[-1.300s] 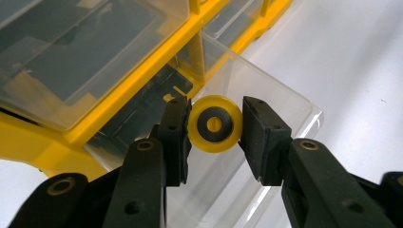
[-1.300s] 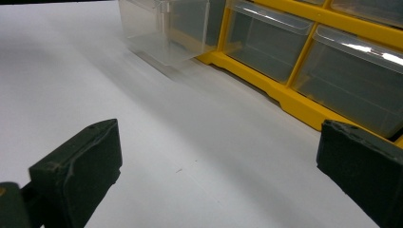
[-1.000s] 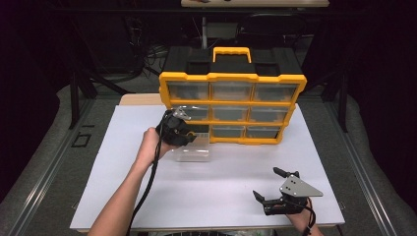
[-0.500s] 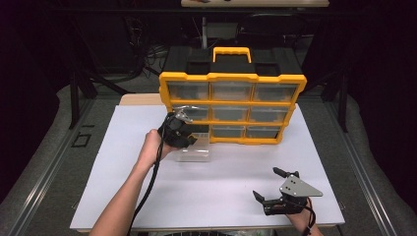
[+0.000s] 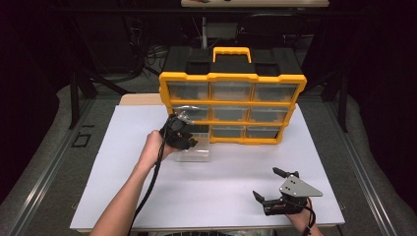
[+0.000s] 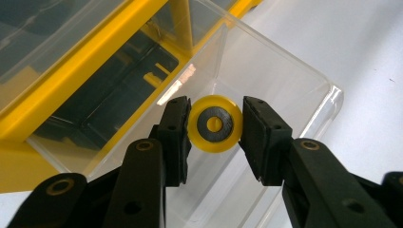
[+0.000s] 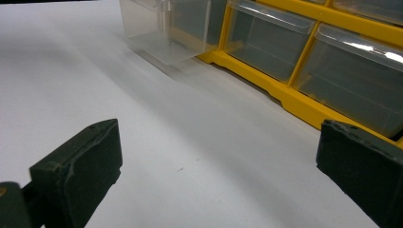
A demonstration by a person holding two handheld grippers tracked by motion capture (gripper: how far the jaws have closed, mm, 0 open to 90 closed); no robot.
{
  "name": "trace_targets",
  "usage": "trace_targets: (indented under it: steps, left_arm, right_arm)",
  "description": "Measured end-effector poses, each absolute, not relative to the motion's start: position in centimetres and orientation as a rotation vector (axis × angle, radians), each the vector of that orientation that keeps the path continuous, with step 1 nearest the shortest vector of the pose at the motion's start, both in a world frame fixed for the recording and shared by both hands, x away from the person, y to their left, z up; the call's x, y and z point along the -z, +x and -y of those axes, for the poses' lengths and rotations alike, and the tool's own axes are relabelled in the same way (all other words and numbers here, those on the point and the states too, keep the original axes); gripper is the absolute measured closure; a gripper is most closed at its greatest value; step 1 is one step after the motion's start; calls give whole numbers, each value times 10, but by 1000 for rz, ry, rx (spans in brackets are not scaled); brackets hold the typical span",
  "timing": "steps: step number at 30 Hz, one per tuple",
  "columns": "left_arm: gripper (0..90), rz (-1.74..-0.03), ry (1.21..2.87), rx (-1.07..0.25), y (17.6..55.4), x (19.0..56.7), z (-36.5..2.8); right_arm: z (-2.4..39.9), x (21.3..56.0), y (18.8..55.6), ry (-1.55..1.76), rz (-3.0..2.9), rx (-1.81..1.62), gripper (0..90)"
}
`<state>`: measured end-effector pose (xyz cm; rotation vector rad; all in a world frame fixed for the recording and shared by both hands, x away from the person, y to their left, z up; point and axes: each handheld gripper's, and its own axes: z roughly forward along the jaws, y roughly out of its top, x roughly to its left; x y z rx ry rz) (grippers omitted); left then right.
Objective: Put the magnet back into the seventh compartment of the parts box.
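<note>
Little has moved: the left gripper (image 6: 215,124) still hangs over the pulled-out drawer (image 6: 285,80) near the table's back-left, pinching a yellow ring (image 6: 215,124), not yet released. The right gripper (image 5: 270,184) rests wide open, empty, front-right.

There is one organizer (image 5: 231,105) with nine drawers, and one drawer (image 5: 194,150) is pulled out. There are one yellow ring (image 6: 215,124) and two hand-held grippers, left (image 5: 183,133) and right (image 5: 268,186).

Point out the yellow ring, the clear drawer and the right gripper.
yellow ring (image 6: 215,124), left gripper view, its dark inner face.
clear drawer (image 6: 280,78), left gripper view, its far wall.
right gripper (image 5: 267,185), high view, between its jaws.
</note>
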<state>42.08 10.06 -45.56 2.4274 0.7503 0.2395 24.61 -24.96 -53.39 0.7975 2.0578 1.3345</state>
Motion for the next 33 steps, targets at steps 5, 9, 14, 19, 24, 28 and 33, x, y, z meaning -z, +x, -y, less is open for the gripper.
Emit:
trace_targets:
  steps: [5,9,14,19,24,28,33]
  left_arm:
    - [625,-744,2435,-232,421,457,-99]
    - [625,-742,2438,-231,421,458,-99]
    - [625,-736,2450,-233,420,458,-98]
    - [623,-733,2456,-229,420,459,-96]
    - [591,-728,2448,-228,420,458,-96]
    - [489,-725,2420,-240,417,454,-98]
    - [362,-732,2370,-271,413,445,-103]
  right_arm:
    - [249,534,246,799,-2058,-1334,9]
    - [249,534,246,798,-2059,-1333,10]
    - [249,534,246,798,-2059,-1332,10]
    - [249,534,246,798,-2060,-1331,10]
    - [249,534,246,797,-2061,-1330,10]
    - [249,534,246,797,-2062,-1329,10]
    - [250,534,246,795,-2061,-1330,10]
